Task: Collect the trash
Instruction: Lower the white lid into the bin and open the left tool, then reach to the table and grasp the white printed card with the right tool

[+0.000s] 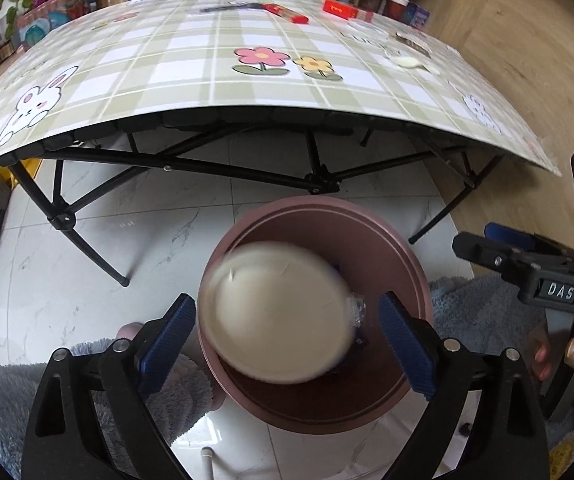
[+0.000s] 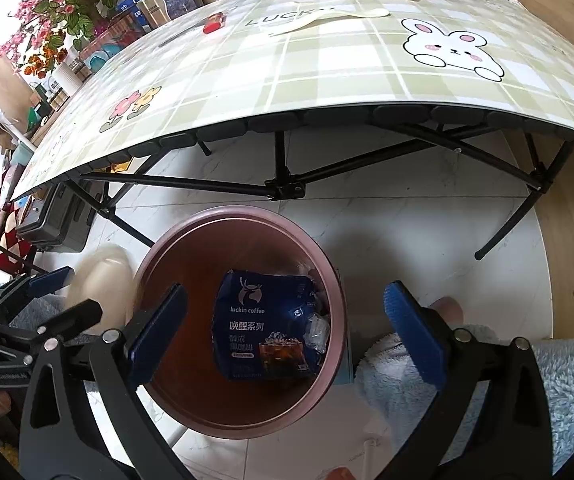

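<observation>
left gripper (image 1: pixel 287 334): jaws wide, blue pads (image 1: pixel 405 350) clear on both sides of a blurred cream disc-shaped item (image 1: pixel 277 314), probably a lid or cup; it cannot be told which. no pad presses on it, so it reads as released above the bin. right gripper (image 2: pixel 283 334): jaws wide, nothing between them, hanging over the same bin.

pink waste bin (image 1: pixel 407 256): on the white tiled floor, just below both grippers. it already holds a blue luckin coffee packet (image 2: pixel 265 324) and crumpled clear wrap (image 2: pixel 317 328).

step in hand: dropping one piece of trash into the bin.

folding table (image 1: pixel 191 76), at 12 o'clock beyond the bin: a red box (image 1: pixel 339 9), a cream spoon-like piece (image 1: pixel 409 63) and other small items lie at its far edge. next move, as judged: lift clear and reach to 12 o'clock for those.
</observation>
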